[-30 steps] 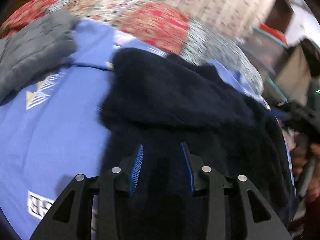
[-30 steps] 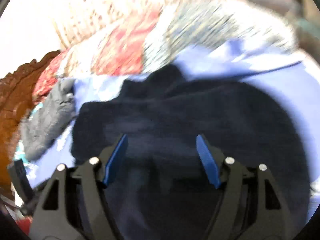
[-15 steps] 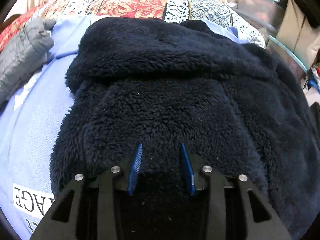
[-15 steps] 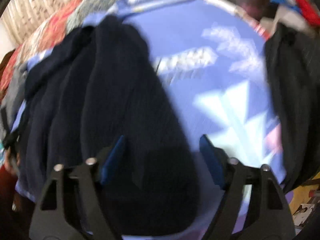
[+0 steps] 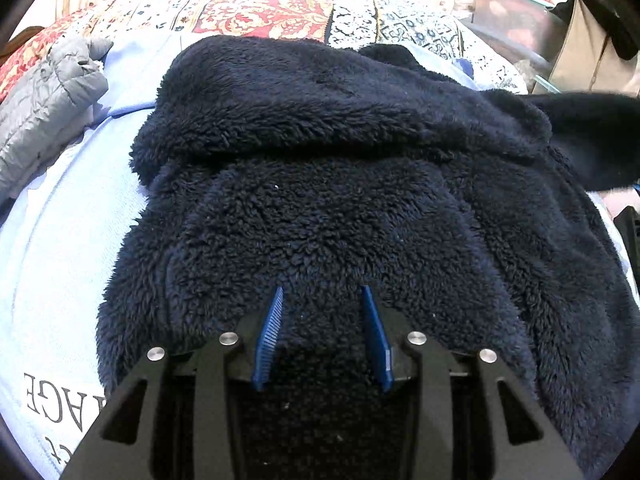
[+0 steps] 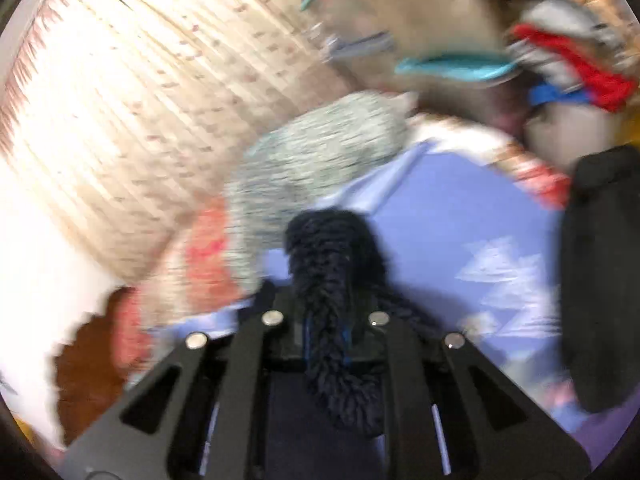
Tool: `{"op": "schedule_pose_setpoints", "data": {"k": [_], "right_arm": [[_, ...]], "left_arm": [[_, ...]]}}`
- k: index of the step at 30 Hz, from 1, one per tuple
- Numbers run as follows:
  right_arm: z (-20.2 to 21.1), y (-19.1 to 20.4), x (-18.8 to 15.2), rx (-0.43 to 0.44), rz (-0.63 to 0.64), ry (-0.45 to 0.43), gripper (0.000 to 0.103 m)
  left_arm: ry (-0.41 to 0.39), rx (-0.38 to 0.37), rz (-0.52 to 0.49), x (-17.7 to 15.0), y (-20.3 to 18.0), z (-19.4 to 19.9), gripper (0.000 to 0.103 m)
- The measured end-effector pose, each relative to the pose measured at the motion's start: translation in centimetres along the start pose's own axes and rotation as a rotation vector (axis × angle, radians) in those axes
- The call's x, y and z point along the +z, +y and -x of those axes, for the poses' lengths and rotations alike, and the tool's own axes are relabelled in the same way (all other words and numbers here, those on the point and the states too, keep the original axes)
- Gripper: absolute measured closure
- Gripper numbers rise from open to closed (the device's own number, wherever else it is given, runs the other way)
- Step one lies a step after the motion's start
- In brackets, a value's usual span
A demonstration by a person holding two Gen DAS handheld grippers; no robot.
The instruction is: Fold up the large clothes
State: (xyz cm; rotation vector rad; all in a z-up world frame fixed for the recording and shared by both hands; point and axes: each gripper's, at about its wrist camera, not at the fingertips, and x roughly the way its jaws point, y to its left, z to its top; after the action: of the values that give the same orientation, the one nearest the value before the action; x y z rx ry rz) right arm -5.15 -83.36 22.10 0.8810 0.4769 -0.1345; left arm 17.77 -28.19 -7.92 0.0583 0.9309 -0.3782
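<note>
A dark navy fleece garment (image 5: 328, 168) lies spread on a light blue sheet (image 5: 60, 240) on the bed. My left gripper (image 5: 322, 304) rests over its near edge with blue pads partly apart and fleece between them; whether it grips is unclear. One end of the garment (image 5: 592, 132) is lifted at the right. My right gripper (image 6: 326, 320) is shut on a bunched piece of the navy fleece (image 6: 332, 264), held above the sheet (image 6: 460, 216). The right wrist view is blurred.
A grey quilted jacket (image 5: 44, 96) lies at the left on the sheet. A patterned quilt (image 5: 272, 8) covers the far bed. Storage bins and bags (image 5: 520, 12) stand at the right. A black item (image 6: 596, 272) hangs at the right of the right wrist view.
My right gripper has closed on a piece of the fleece and swung up and away. The garment's right end has risen. My left gripper has stayed over the near edge.
</note>
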Motion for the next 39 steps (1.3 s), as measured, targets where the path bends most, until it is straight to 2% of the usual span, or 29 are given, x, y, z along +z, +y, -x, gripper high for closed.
{"op": "schedule_pose_setpoints", "data": {"k": [2, 5, 8, 11, 13, 14, 15, 16, 17, 18, 20, 22, 24, 25, 27, 29, 31, 32, 33, 34, 35, 36, 37, 39], "right_arm": [[-3.0, 4.7, -0.5, 0.052, 0.046, 0.062, 0.093], [-9.3, 13.8, -3.2, 0.130, 0.161, 0.166, 0.093], [-17.0, 23.1, -7.7, 0.177, 0.301, 0.284, 0.093], [-25.3, 29.8, -13.4, 0.163, 0.429, 0.419, 0.092], [-30.8, 32.9, -17.0, 0.106, 0.558, 0.491, 0.082], [-33.8, 34.1, -20.1, 0.028, 0.685, 0.530, 0.056], [-35.8, 34.3, -22.0, -0.036, 0.768, 0.540, 0.045], [-37.1, 34.5, -23.4, -0.086, 0.834, 0.539, 0.045], [-37.7, 34.3, -24.3, -0.107, 0.874, 0.532, 0.045], [-37.5, 34.0, -24.2, -0.086, 0.877, 0.507, 0.045], [-35.8, 33.0, -21.9, 0.002, 0.804, 0.451, 0.045], [-34.6, 31.7, -18.8, 0.027, 0.755, 0.384, 0.045], [-33.7, 29.2, -15.9, -0.035, 0.753, 0.296, 0.043], [-33.8, 28.1, -15.1, -0.070, 0.751, 0.281, 0.043], [-34.3, 23.0, -13.5, -0.164, 0.709, 0.279, 0.043], [-35.4, 18.6, -13.1, -0.221, 0.647, 0.315, 0.043], [-37.5, 12.7, -13.6, -0.274, 0.540, 0.388, 0.043], [-38.4, 10.9, -13.9, -0.305, 0.516, 0.402, 0.043], [-39.6, 7.7, -14.3, -0.399, 0.475, 0.400, 0.043], [-40.3, 5.1, -14.4, -0.438, 0.416, 0.404, 0.043], [-40.7, 2.0, -14.4, -0.411, 0.281, 0.402, 0.037], [-40.7, 0.7, -14.4, -0.370, 0.210, 0.384, 0.034], [-40.7, 0.4, -14.5, -0.345, 0.195, 0.364, 0.033], [-40.7, 1.9, -15.1, -0.365, 0.307, 0.346, 0.032]], "left_arm": [[-0.003, -0.014, 0.010, 0.0, 0.2, 0.0, 0.040], [0.000, -0.037, 0.026, 0.1, 0.5, 0.1, 0.040], [0.019, -0.086, 0.053, 0.8, 1.0, 0.9, 0.040], [-0.020, -0.158, 0.103, 1.0, 2.7, 3.5, 0.040], [-0.052, -0.161, 0.106, 0.9, 4.1, 5.2, 0.039], [-0.060, -0.153, 0.107, 1.0, 4.9, 5.9, 0.039], [-0.065, -0.145, 0.110, 1.1, 5.5, 6.3, 0.039], [-0.076, -0.137, 0.119, 1.3, 6.4, 6.9, 0.039], [-0.087, -0.135, 0.131, 1.7, 7.1, 7.4, 0.039], [-0.106, -0.131, 0.149, 2.2, 8.0, 7.9, 0.039], [-0.131, -0.124, 0.170, 3.2, 8.8, 8.3, 0.039], [-0.159, -0.128, 0.187, 4.9, 9.2, 8.3, 0.039], [-0.185, -0.124, 0.181, 6.5, 9.0, 8.1, 0.039], [-0.194, -0.116, 0.168, 7.5, 8.7, 7.8, 0.039], [-0.172, -0.102, 0.149, 9.2, 8.1, 6.4, 0.039], [-0.116, -0.073, 0.149, 10.9, 7.7, 3.8, 0.039], [-0.093, -0.015, 0.136, 12.8, 7.1, 1.0, 0.039], [-0.097, 0.039, 0.103, 13.5, 6.7, 0.0, 0.039], [-0.100, 0.108, 0.061, 14.0, 6.3, -1.0, 0.039], [-0.078, 0.195, -0.006, 15.0, 5.9, -2.9, 0.039], [-0.019, 0.190, -0.042, 15.6, 5.9, -4.7, 0.039], [0.047, 0.203, -0.068, 16.0, 5.9, -6.7, 0.038], [0.050, 0.221, -0.090, 16.0, 6.0, -7.3, 0.038], [0.036, 0.272, -0.148, 16.0, 5.2, -7.7, 0.036]]}}
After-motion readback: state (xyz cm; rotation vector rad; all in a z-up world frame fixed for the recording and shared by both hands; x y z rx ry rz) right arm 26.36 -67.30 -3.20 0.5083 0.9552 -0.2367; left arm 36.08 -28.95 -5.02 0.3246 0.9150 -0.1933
